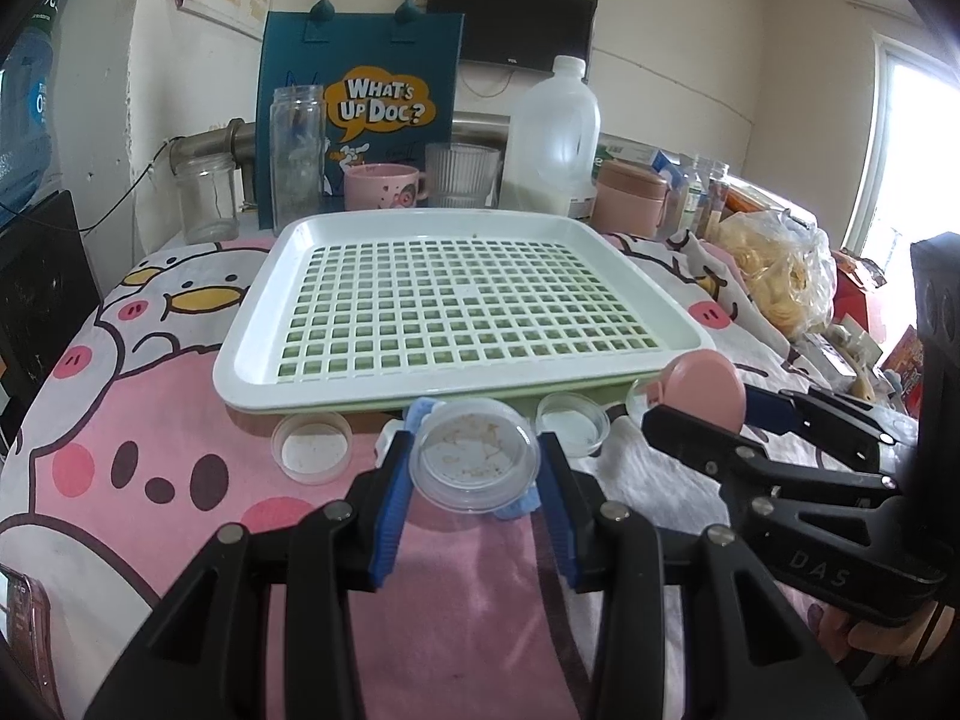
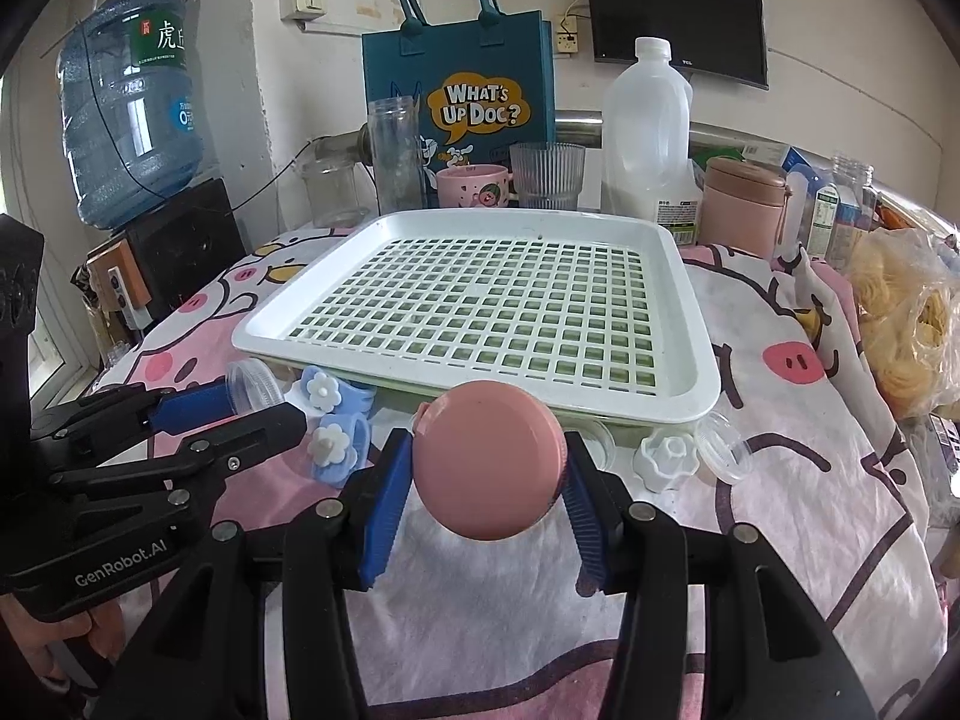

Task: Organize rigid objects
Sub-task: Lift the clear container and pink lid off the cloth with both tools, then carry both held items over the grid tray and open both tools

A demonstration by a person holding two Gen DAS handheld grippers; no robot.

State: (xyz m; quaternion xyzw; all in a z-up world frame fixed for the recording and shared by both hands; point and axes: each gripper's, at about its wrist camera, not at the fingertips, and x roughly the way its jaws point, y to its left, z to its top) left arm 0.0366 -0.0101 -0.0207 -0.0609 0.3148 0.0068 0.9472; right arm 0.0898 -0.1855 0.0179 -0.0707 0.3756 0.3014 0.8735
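Pink, round and smooth, a lid [image 2: 489, 459] sits clamped between the blue pads of the right tongs [image 2: 489, 468], held just before the near edge of the white slotted tray [image 2: 690, 324], whose grid holds nothing. The left tongs [image 1: 474, 462] are clamped on a clear round lid [image 1: 474, 456] with brownish smears inside; in the right wrist view that lid shows only edge-on as a thin clear disc beside the blue pad.

The left wrist view shows two more clear lids lying open-side up on the cartoon-print cloth [image 1: 120, 420], one at left [image 1: 312, 446] and one at right [image 1: 572, 422], both just before the tray. Blue pieces are mostly hidden behind the held clear lid there; the right wrist view shows them as two blue flower-topped caps [image 2: 336, 444], plus a white knobbed cap [image 2: 666, 459] and another clear lid [image 2: 726, 447] near the tray's right corner.

Behind the tray stand jars, a pink mug [image 2: 474, 186], a ribbed glass [image 2: 547, 174] and a milky jug [image 2: 648, 132]; the water bottle [image 2: 129, 102] is cut off in the left wrist view.
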